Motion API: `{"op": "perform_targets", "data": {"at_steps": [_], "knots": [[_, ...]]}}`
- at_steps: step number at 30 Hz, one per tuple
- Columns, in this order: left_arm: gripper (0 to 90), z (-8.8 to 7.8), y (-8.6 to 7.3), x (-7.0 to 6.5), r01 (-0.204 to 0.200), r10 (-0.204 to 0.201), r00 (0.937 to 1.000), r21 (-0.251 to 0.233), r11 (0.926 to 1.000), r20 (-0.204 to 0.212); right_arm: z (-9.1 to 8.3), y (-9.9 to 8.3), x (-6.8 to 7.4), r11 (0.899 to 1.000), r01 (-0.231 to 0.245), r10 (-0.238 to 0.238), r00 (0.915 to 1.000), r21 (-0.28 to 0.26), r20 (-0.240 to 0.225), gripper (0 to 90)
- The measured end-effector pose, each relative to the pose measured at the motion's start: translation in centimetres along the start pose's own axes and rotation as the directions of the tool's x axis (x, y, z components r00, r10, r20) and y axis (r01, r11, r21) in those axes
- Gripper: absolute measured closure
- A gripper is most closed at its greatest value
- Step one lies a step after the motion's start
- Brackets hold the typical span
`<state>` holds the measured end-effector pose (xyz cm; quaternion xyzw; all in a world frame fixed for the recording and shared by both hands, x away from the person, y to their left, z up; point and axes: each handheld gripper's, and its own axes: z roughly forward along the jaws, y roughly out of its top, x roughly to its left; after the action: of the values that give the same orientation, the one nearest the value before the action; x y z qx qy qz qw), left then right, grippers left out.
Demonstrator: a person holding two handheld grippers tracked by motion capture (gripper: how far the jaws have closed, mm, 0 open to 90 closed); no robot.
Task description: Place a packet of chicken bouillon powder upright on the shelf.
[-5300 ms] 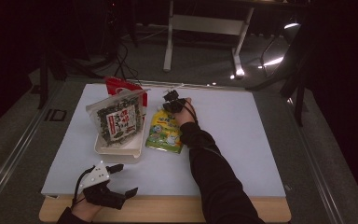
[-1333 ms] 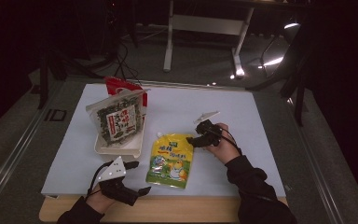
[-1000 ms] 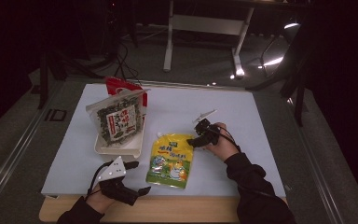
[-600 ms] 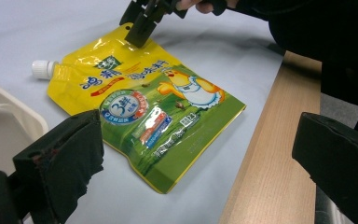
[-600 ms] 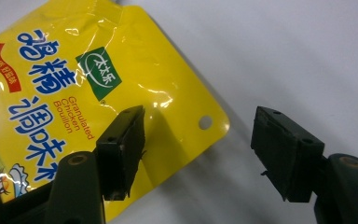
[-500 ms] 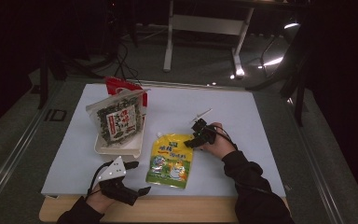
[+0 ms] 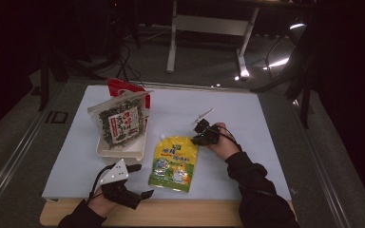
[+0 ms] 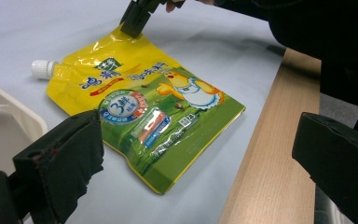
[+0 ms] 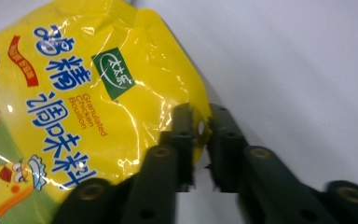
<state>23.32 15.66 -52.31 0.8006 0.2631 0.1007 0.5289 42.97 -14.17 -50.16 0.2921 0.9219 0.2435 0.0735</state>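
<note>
— How do you reckon that yellow pouch (image 7: pixel 173 162) will handle?

— Soft and floppy, I'd judge — a glossy film bag of granulated chicken bouillon, so the skin is slippery and the contents will shift and sag once it leaves the desk (image 7: pixel 247 118). Probably not heavy, not fragile either, though lifted by one corner it would likely droop and swing.

— Where's the best hold, then?

— The flat sealed edge. The right tongs (image 9: pixel 200 135) are already there: their jaws have just closed and now pinch the pouch's upper right corner seam, at about 1 o'clock on the bag in the high view. The seam is thin and stiff enough to bite; the bulging middle would only slide away. The white screw cap (image 8: pixel 42 68) at the top left, around 11 o'clock, is the other firm spot.

— And the left tongs (image 7: pixel 135 180)?

— Apart and empty, resting near the desk's front edge, at roughly 8 o'clock from the pouch.

— Describe the pouch itself.

— Yellow at the top fading to green below, blue Chinese lettering, a small green logo, a cartoon hen in an apron, a round blue badge. It lies flat, face up, near the front middle of the desk, just at 3 o'clock of the white tray (image 7: pixel 119 151) holding a seaweed packet (image 7: pixel 121 122).
</note>
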Motion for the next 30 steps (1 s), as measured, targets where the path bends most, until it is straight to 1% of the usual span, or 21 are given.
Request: {"op": "perform_targets", "data": {"at_steps": [1, 3, 5, 7, 10, 12, 14, 15, 17, 19, 21, 23, 25, 26, 28, 30], "knots": [[2.7, 0.0, 0.0, 0.0, 0.0, 0.0, 1.0, 0.0, 1.0, 0.0, 0.0, 0.0, 0.2, 1.0, 0.006, -0.006, 0.9999, 0.003, -0.009, 89.9], [2.7, 0.0, 0.0, 0.0, 0.002, -0.002, 1.0, -0.001, 1.0, -0.001, -0.2, 0.1, 0.5, 0.999, 0.032, -0.032, 0.9994, 0.006, 0.011, 90.0], [2.7, -0.1, 0.0, 0.0, 0.002, -0.002, 1.0, -0.002, 1.0, -0.003, -0.5, 0.2, 0.8, 0.999, 0.041, -0.041, 0.9989, -0.001, 0.024, 90.0], [2.7, -0.1, 0.0, 0.0, 0.001, -0.002, 1.0, -0.006, 1.0, -0.002, -0.8, 0.3, 1.1, 0.997, 0.075, -0.075, 0.9964, 0.001, 0.039, 90.0], [2.7, -0.1, 0.0, 0.0, 0.002, -0.002, 1.0, -0.009, 1.0, -0.005, -1.3, 0.4, 1.5, 0.995, 0.101, -0.1, 0.994, -0.007, 0.045, 90.0], [2.7, -0.1, 0.1, 0.1, 0.0, 0.0, 1.0, -0.009, 1.0, -0.009, -1.7, 0.5, 1.8, 0.994, 0.105, -0.105, 0.9937, -0.019, 0.041, 90.0], [2.7, -0.1, 0.1, 0.1, 0.0, 0.0, 1.0, -0.014, 0.9999, -0.009, -2.0, 0.5, 2.1, 0.992, 0.126, -0.124, 0.9906, -0.024, 0.058, 90.0], [3.1, -0.1, 0.1, 0.2, -0.003, 0.003, 0.9999, -0.015, 0.9999, -0.009, -2.1, 0.5, 2.2, 0.991, 0.13, -0.128, 0.9902, -0.038, 0.056, 90.0], [3.7, -0.1, 0.1, 0.2, 0.005, -0.005, 1.0, -0.031, 0.9995, -0.002, -2.6, 0.5, 2.4, 0.989, 0.139, -0.136, 0.9888, -0.051, 0.062, 90.0], [3.8, -0.2, 0.1, 0.3, 0.003, -0.003, 1.0, -0.041, 0.9991, -0.005, -3.1, 0.5, 2.5, 0.987, 0.143, -0.139, 0.9882, -0.069, 0.065, 90.0], [4.2, -0.3, 0.3, 0.3, 0.01, -0.01, 0.9999, -0.044, 0.999, -0.005, -3.7, 0.4, 2.8, 0.984, 0.158, -0.152, 0.9856, -0.083, 0.075, 90.0], [4.1, -0.4, 0.4, 0.4, 0.02, -0.02, 0.9997, -0.041, 0.999, -0.015, -4.4, 0.4, 3.1, 0.98, 0.173, -0.165, 0.9825, -0.099, 0.087, 90.0], [4.1, -0.5, 0.6, 0.5, 0.046, -0.047, 0.9988, -0.03, 0.9985, -0.016, -5.1, 0.3, 3.6, 0.975, 0.192, -0.181, 0.9783, -0.113, 0.101, 90.0], [4.1, -0.5, 0.7, 0.5, 0.05, -0.05, 0.9986, -0.034, 0.9982, -0.017, -5.4, 0.3, 3.8, 0.972, 0.202, -0.19, 0.9759, -0.121, 0.107, 90.0], [4.2, -0.6, 1.0, 0.6, 0.053, -0.054, 0.9977, -0.026, 0.9983, -0.04, -6.1, 0.3, 4.4, 0.965, 0.227, -0.212, 0.9692, -0.13, 0.126, 90.0], [4.2, -0.6, 1.2, 0.6, 0.061, -0.061, 0.9978, -0.017, 0.998, -0.026, -6.9, 0.2, 4.9, 0.96, 0.241, -0.221, 0.9654, -0.145, 0.137, 90.0]]}}
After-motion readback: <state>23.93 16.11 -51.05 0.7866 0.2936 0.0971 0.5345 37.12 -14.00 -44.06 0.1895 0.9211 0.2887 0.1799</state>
